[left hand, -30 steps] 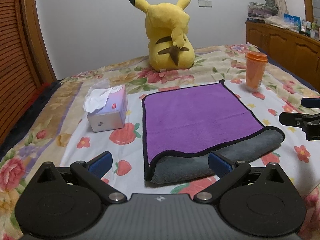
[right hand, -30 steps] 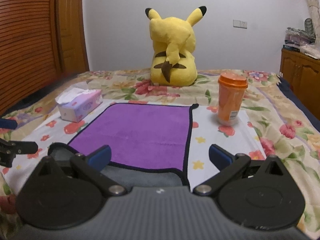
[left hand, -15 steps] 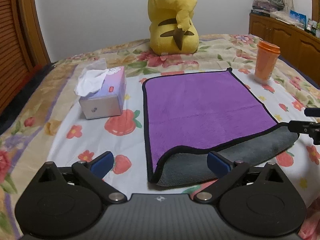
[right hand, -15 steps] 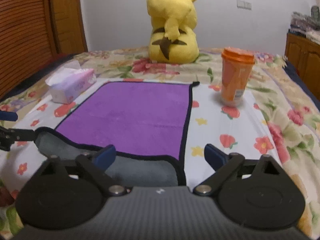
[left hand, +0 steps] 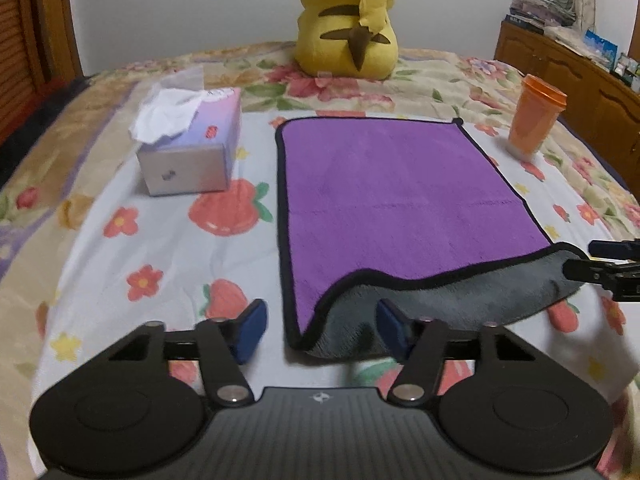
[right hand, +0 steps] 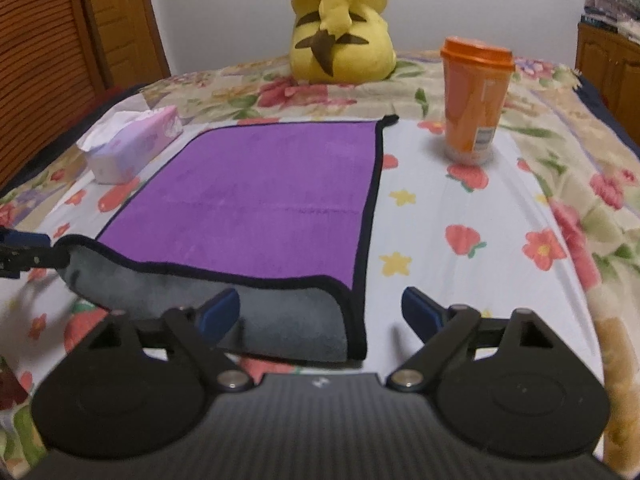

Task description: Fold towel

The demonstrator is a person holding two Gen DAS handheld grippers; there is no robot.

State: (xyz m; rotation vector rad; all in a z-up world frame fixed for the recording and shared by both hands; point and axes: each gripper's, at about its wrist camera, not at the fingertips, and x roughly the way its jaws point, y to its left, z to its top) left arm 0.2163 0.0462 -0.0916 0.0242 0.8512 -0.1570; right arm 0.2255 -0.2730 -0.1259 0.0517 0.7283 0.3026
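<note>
A purple towel [left hand: 392,196] with black trim and a grey underside lies on the flowered bedspread; its near edge is curled over, grey side up. It also shows in the right wrist view [right hand: 264,196]. My left gripper [left hand: 320,330] is open, its blue pads either side of the towel's near left corner. My right gripper [right hand: 320,312] is open, its pads straddling the near right corner. The right gripper also shows at the right edge of the left wrist view [left hand: 600,264]; the left gripper shows at the left edge of the right wrist view [right hand: 24,252].
A tissue box [left hand: 192,148] stands left of the towel. An orange lidded cup [right hand: 474,100] stands to the right. A yellow plush toy [left hand: 348,20] sits behind. A wooden cabinet [left hand: 568,68] lines the right wall; a wooden door [right hand: 48,52] is on the left.
Both grippers have moved forward and lower toward the towel's near corners; the towel looms larger. Both stay open. The towel has not moved.
</note>
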